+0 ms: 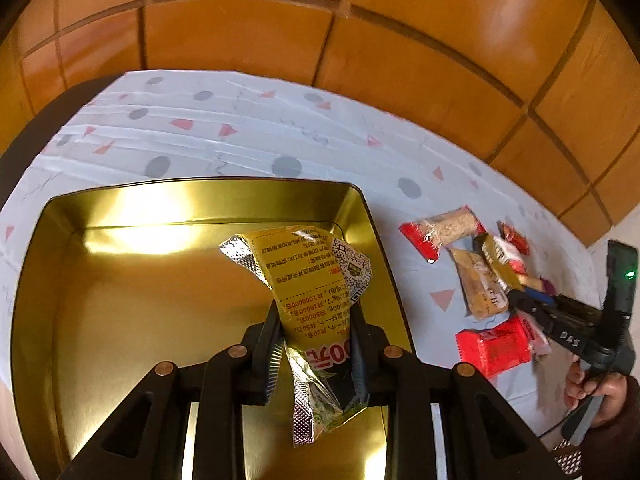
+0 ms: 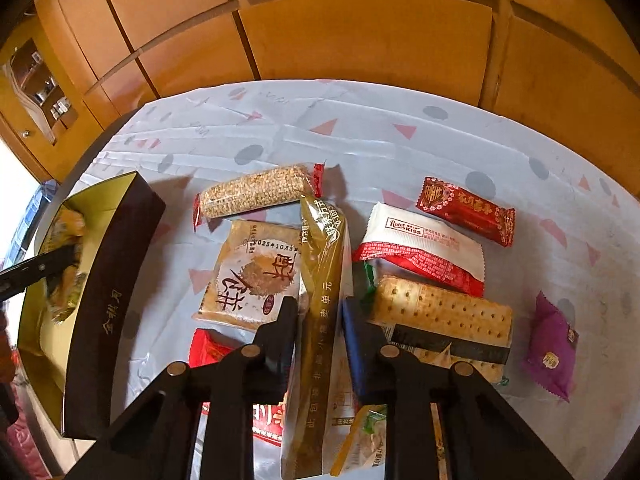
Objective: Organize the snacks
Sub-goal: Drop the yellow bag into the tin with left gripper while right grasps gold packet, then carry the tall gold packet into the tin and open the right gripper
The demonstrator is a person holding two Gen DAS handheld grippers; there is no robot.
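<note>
Left tool (image 1: 316,344) clenched on a yellow sachet (image 1: 312,280), hanging over the gold tin (image 1: 192,200) — right half of it, near the right wall, floor bare underneath. Sachet upright between the fingers, crimped tail drooping below. Drop straight down, by the look of it; nothing to steer round.

Right tool (image 2: 320,312) astride a long gold packet (image 2: 324,280) on the counter (image 2: 400,136). Packet's long axis in line with the fingers, running away from the camera — so closing squeezes across its narrow width. Fingers close on both flanks; whether gripping or merely straddling, cannot tell. Tin off to that tool's left, well apart, so a leftward carry next, probably, past the sesame bar (image 2: 256,192) and square biscuit (image 2: 252,276).
</note>
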